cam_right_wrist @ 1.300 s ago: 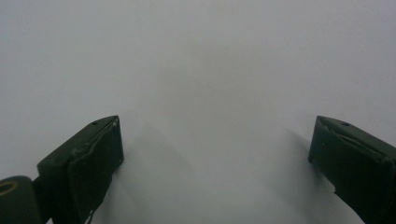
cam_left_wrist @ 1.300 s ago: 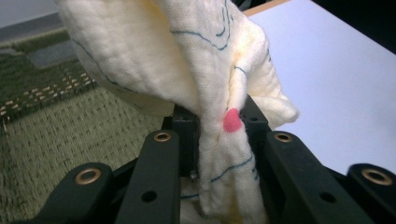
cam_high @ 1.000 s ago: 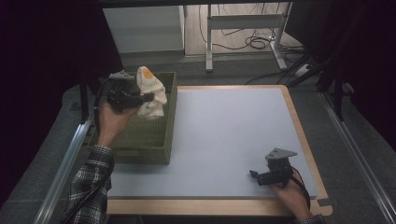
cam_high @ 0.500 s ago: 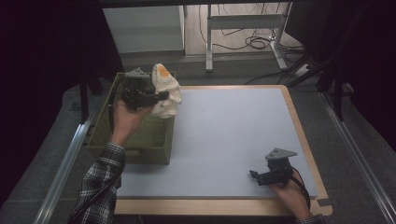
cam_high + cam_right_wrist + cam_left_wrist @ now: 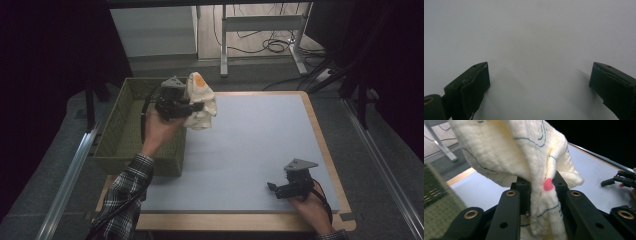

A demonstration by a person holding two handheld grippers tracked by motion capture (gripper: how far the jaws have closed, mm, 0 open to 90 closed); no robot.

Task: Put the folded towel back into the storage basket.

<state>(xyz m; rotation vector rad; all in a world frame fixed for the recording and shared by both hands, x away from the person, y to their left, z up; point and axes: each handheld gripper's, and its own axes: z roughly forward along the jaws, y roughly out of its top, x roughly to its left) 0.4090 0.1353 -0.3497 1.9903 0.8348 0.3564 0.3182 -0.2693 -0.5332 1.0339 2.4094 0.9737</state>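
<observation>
Jaws pinch a cream cloth (blue stitching, one pink spot) above the pale mat.

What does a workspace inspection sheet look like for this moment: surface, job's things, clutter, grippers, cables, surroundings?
Surface: pale mat on a wood-edged table, bare where visible.
Job's things: cream cloth with an orange patch, lifted beside the green woven basket at the mat's left edge.
Clutter: nothing seen.
Grippers: left gripper shut on the cloth; right gripper open, low over the mat, nothing between its jaws.
Cables: black cable trailing from the left gripper; loose cables on the floor beyond the table.
Surroundings: metal desk legs behind, dark curtains at both sides.
</observation>
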